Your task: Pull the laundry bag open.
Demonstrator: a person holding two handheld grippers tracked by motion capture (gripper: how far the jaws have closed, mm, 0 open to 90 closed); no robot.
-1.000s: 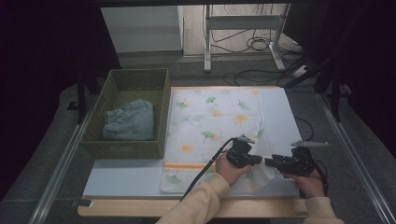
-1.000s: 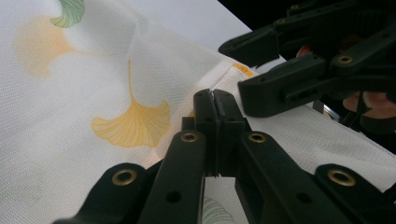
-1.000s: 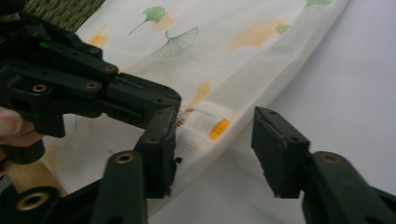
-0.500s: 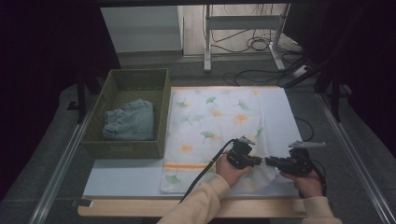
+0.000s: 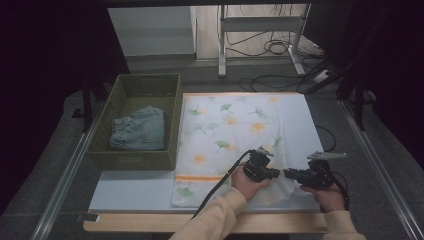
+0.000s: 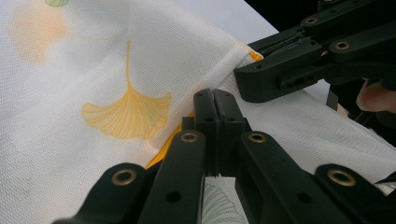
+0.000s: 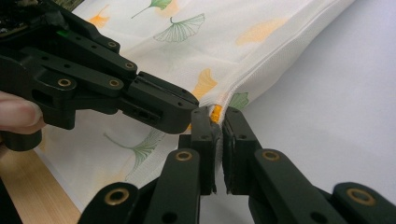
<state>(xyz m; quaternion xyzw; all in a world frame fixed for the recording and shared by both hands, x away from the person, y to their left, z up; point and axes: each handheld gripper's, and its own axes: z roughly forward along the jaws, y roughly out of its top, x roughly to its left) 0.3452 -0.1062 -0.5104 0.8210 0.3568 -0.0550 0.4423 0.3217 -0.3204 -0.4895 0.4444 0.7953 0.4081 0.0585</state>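
Between the fingers [image 6: 215, 119] of the left gripper [image 5: 272, 173]: a fold of white cloth [image 5: 235, 130] printed with yellow and green ginkgo leaves, pinched at its near right corner, the two fingers pressed flat together on the fabric. Just beside them, almost tip to tip: the fingers [image 7: 208, 135] of the right gripper [image 5: 289, 174], which have just been closing and now clamp the same corner, with an orange hem edge showing at their tips and a narrow slit left between the pads lower down. Around both pairs of fingers: the corner of the cloth, lifted and bunched, its seam running away from the fingers as a raised ridge. Behind the fingers: a person's hands, one on each gripper, in pale yellow sleeves, a black cable trailing from the left gripper. Beyond the fingers: the rest of the cloth, spread flat on a pale blue mat [image 5: 135, 187] that covers the tabletop [image 5: 150, 223], an orange stripe crossing it near its close edge. Well apart from the fingers, off the far left side of the cloth: a green woven basket [image 5: 172, 120], touching the cloth's edge, containing a folded piece of faded denim [image 5: 140, 128].
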